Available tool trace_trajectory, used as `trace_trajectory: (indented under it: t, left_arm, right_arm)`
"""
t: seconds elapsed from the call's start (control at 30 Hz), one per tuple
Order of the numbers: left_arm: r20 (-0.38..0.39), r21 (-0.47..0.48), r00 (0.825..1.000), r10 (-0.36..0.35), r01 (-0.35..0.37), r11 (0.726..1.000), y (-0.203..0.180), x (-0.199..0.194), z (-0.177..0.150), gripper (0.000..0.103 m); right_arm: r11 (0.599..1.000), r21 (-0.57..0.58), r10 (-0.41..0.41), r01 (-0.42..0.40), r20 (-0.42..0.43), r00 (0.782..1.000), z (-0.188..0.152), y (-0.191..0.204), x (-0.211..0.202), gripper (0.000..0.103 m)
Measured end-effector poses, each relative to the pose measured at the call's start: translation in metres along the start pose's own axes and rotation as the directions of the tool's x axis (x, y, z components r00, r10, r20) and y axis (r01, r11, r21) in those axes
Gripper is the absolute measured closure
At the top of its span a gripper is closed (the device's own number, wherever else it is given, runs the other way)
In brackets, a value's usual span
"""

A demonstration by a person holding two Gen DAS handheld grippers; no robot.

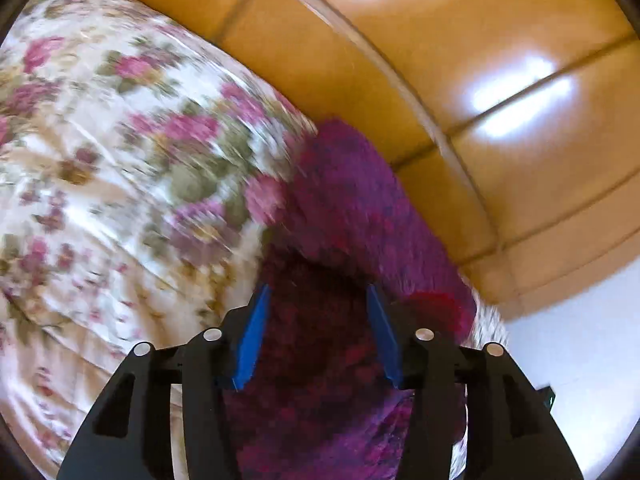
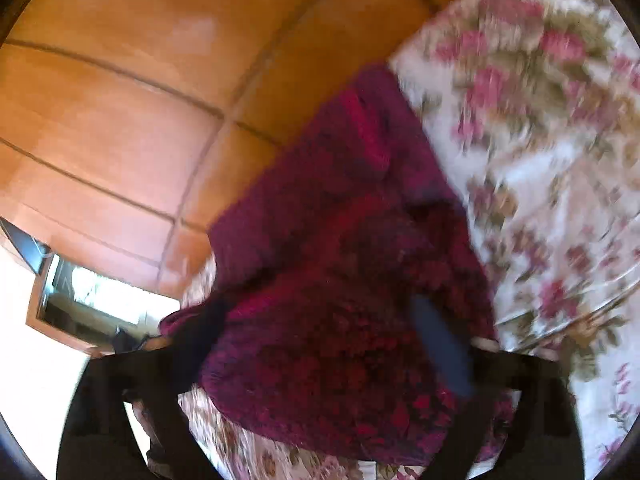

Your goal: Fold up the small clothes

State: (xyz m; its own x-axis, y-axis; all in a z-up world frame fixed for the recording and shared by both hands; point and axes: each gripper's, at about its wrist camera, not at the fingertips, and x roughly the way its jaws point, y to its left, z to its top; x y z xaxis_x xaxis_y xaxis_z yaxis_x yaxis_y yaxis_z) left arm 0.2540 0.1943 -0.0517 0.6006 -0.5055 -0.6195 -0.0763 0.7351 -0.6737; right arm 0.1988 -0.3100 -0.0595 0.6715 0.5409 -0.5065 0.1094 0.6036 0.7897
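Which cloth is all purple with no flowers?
The fuzzy garment between the left gripper's blue fingers. The bedspread under it is white with pink flowers.

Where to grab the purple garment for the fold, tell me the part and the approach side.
Judging by its pose, take the purple garment at its far edge by the wooden headboard, coming from the bedspread side. It lies loosely bunched, with that raised edge free. Motion blur hides seams and corners.
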Motion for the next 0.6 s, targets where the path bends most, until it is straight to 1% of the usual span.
trace_trajectory:
  t: [0.07, 0.13, 0.17, 0.2, 0.23, 0.27, 0.3, 0.33, 0.37, 0.4, 0.43, 0.47, 0.5, 0.53, 0.57, 0.6]
  left_arm:
    - [0.006, 0.029, 1.000, 0.004, -0.005, 1.000, 0.008, -0.013, -0.004, 0.054]
    - [-0.006, 0.078, 1.000, 0.013, -0.012, 0.997, 0.016, -0.024, -0.015, 0.052]
    - [-0.020, 0.100, 1.000, 0.013, -0.011, 0.995, 0.020, -0.027, -0.023, 0.044]
    - [-0.031, 0.116, 0.999, 0.010, -0.006, 0.993, 0.024, -0.029, -0.032, 0.040]
    - [-0.042, 0.130, 0.999, 0.008, -0.002, 0.992, 0.028, -0.031, -0.042, 0.039]
    - [-0.061, 0.148, 0.998, 0.008, 0.001, 0.989, 0.032, -0.032, -0.055, 0.039]
    - [-0.077, 0.164, 0.997, 0.002, 0.011, 0.986, 0.033, -0.032, -0.064, 0.039]
    - [-0.088, 0.173, 0.996, -0.003, 0.018, 0.985, 0.033, -0.030, -0.070, 0.039]
    - [-0.108, 0.188, 0.994, 0.001, 0.020, 0.982, 0.032, -0.025, -0.078, 0.039]
    - [-0.114, 0.197, 0.993, 0.008, 0.015, 0.980, 0.030, -0.020, -0.081, 0.039]
    - [-0.111, 0.204, 0.994, 0.008, 0.015, 0.979, 0.028, -0.015, -0.085, 0.039]
    - [-0.114, 0.207, 0.993, 0.005, 0.019, 0.978, 0.027, -0.011, -0.085, 0.056]
    - [-0.134, 0.203, 0.991, -0.002, 0.029, 0.979, 0.025, -0.005, -0.084, 0.076]
    - [-0.137, 0.196, 0.991, 0.008, 0.019, 0.980, 0.023, -0.002, -0.083, 0.078]
    - [-0.124, 0.198, 0.992, 0.009, 0.016, 0.980, 0.021, -0.003, -0.083, 0.086]
    - [-0.115, 0.210, 0.993, 0.009, 0.015, 0.978, 0.018, -0.006, -0.083, 0.088]
  right_arm:
    - [1.000, -0.014, 0.018, -0.018, 0.015, 1.000, 0.002, -0.001, -0.013, 0.003]
    - [0.997, -0.065, -0.038, 0.040, 0.034, 0.999, -0.003, -0.003, -0.028, 0.003]
    - [0.993, -0.095, -0.073, 0.076, 0.034, 0.997, -0.007, -0.006, -0.033, 0.003]
    - [0.985, -0.127, -0.114, 0.117, 0.032, 0.993, -0.015, -0.007, -0.037, 0.004]
    - [0.972, -0.170, -0.160, 0.163, 0.031, 0.987, -0.025, -0.009, -0.041, 0.005]
    - [0.962, -0.200, -0.187, 0.187, 0.022, 0.982, -0.034, -0.012, -0.041, 0.011]
    - [0.953, -0.220, -0.212, 0.208, 0.005, 0.977, -0.043, -0.015, -0.037, 0.021]
    - [0.941, -0.241, -0.249, 0.237, -0.022, 0.968, -0.056, -0.019, -0.031, 0.027]
    - [0.931, -0.259, -0.276, 0.257, -0.038, 0.960, -0.065, -0.023, -0.024, 0.036]
    - [0.918, -0.278, -0.305, 0.283, -0.039, 0.951, -0.072, -0.027, -0.016, 0.039]
    - [0.912, -0.286, -0.316, 0.296, -0.027, 0.948, -0.075, -0.031, -0.012, 0.041]
    - [0.907, -0.287, -0.325, 0.307, -0.014, 0.946, -0.076, -0.031, -0.010, 0.047]
    - [0.905, -0.282, -0.333, 0.318, -0.005, 0.943, -0.076, -0.031, -0.009, 0.055]
    - [0.906, -0.272, -0.337, 0.324, -0.003, 0.941, -0.073, -0.030, -0.009, 0.061]
    - [0.907, -0.269, -0.337, 0.324, -0.001, 0.942, -0.071, -0.027, -0.010, 0.070]
    - [0.905, -0.274, -0.336, 0.325, 0.006, 0.942, -0.069, -0.023, -0.013, 0.076]
